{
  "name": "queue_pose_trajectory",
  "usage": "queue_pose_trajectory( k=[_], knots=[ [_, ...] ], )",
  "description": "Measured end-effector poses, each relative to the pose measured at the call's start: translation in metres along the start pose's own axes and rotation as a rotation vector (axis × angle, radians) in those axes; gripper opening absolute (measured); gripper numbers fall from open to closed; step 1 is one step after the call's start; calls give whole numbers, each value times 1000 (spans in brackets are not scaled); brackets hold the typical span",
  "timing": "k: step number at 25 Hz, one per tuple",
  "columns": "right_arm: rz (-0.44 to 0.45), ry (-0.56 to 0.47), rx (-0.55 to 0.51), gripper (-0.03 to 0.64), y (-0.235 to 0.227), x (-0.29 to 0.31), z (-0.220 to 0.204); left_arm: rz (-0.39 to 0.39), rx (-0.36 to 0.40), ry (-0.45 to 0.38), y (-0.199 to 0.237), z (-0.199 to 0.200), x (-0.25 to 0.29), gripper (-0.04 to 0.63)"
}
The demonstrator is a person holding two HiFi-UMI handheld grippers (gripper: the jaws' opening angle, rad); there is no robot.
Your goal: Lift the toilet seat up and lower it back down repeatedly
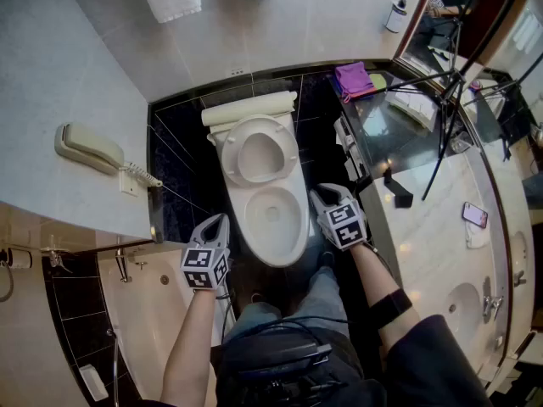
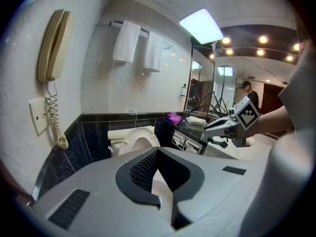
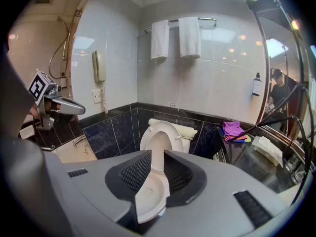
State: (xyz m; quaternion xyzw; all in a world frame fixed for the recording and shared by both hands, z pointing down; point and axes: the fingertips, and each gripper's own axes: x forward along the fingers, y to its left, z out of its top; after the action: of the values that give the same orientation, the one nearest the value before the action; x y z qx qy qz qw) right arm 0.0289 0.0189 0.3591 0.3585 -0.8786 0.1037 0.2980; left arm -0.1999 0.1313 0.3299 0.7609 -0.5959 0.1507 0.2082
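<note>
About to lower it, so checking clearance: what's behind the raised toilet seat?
The cream tank sits right behind the toilet seat, then dark wall tiles. White shows through the ring, probably the lid. The hinges are covered.

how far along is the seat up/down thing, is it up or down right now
Done: the toilet seat stands raised, leaning back toward the tank, so a lift looks complete. In hand: nothing. The left gripper and right gripper hang either side of the bowl, jaws apart and empty. Left: lowering the seat onto the bowl, then more lifts. How many rounds are already done can't be told.
</note>
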Motion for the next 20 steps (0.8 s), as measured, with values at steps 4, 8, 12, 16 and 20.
queue_pose_trajectory(
  k=[4, 8, 12, 16, 20],
  knots=[
    [13, 9, -114, 159, -23, 54, 17, 33, 1, 4, 12, 2, 34, 0],
    [31, 26, -219, 174, -52, 115, 34, 90, -31, 17, 20, -3, 68, 0],
    [36, 59, -337, 195, -77, 172, 43, 121, -57, 35, 22, -10, 98, 0],
    [53, 74, -430, 198, -92, 230, 53, 150, -82, 45, 28, -16, 127, 0],
    [71, 90, -519, 198, -98, 278, 55, 183, -118, 51, 34, -24, 151, 0]
  ],
)
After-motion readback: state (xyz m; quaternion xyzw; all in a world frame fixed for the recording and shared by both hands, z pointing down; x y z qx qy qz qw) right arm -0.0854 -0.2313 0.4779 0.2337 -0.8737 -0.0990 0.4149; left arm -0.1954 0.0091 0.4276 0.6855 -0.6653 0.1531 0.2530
